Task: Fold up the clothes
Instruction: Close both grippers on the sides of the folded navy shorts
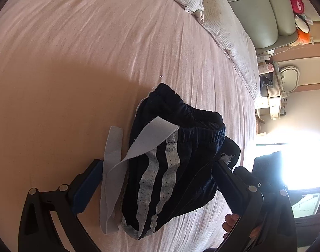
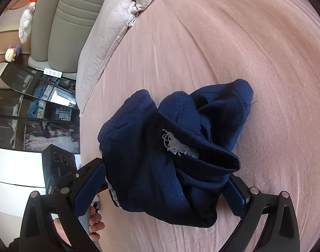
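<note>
Shorts (image 1: 172,157) lie bunched on the bed (image 1: 76,52) between our left gripper's (image 1: 157,180) wide, empty jaws. Right view: our right gripper (image 2: 166,187) gapes wide around them, pressing nothing. Folding looks unstarted; next we need flattening.

place: home bedroom | evidence: pink-sheeted bed (image 1: 97,52); pillows (image 2: 109,33); padded headboard (image 1: 258,10); plush toys (image 2: 25,25)

Two wrist fisheyes, each angled down along its fingers, close over the navy shorts (image 1: 176,157) (image 2: 170,157) on the pink bed (image 1: 97,42) (image 2: 243,42), facing them from opposite sides
</note>
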Demonstrator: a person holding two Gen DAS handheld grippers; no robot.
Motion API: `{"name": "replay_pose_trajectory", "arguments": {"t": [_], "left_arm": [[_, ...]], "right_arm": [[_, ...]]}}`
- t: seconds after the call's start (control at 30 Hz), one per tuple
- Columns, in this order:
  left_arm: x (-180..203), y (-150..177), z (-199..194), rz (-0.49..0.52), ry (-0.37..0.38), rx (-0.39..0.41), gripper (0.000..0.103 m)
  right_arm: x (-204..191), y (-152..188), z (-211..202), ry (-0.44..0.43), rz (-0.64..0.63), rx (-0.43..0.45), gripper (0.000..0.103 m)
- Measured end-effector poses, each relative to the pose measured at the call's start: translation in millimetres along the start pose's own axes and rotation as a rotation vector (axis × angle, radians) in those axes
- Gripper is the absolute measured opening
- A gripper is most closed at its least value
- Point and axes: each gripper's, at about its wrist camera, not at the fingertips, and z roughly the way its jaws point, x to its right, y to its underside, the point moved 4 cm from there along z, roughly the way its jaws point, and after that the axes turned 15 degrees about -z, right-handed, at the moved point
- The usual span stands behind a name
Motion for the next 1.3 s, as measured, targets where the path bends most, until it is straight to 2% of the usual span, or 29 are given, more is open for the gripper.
{"name": "replay_pose_trajectory", "arguments": {"t": [0.17, 0.3, 0.57, 0.73, 0.87, 1.03, 1.2, 1.3], "left_arm": [[6, 4, 5, 0.010, -0.013, -0.007, 0.103], [8, 6, 7, -0.003, -0.003, -0.010, 0.103], [16, 16, 15, 0.107, -0.057, 0.015, 0.103], [16, 20, 16, 0.120, -0.075, 0.048, 0.103], [14, 21, 15, 0.110, -0.074, 0.073, 0.103], [14, 25, 15, 0.148, -0.068, 0.098, 0.103], [12, 24, 14, 0.127, -0.045, 0.109, 0.103], [10, 22, 12, 0.095, -0.049, 0.117, 0.092]], "right_arm": [[-1, 4, 3, -0.016, 0.044, -0.013, 0.103], [-6, 6, 5, 0.016, 0.011, -0.012, 0.103], [1, 7, 6, -0.003, 0.027, 0.006, 0.103], [6, 9, 3, -0.036, 0.050, 0.039, 0.103], [0, 10, 4, -0.003, -0.002, 0.033, 0.103], [0, 11, 4, 0.005, 0.004, 0.057, 0.103], [-5, 14, 3, 0.045, -0.037, 0.077, 0.103], [-8, 14, 4, 0.084, -0.056, 0.081, 0.101]]}}
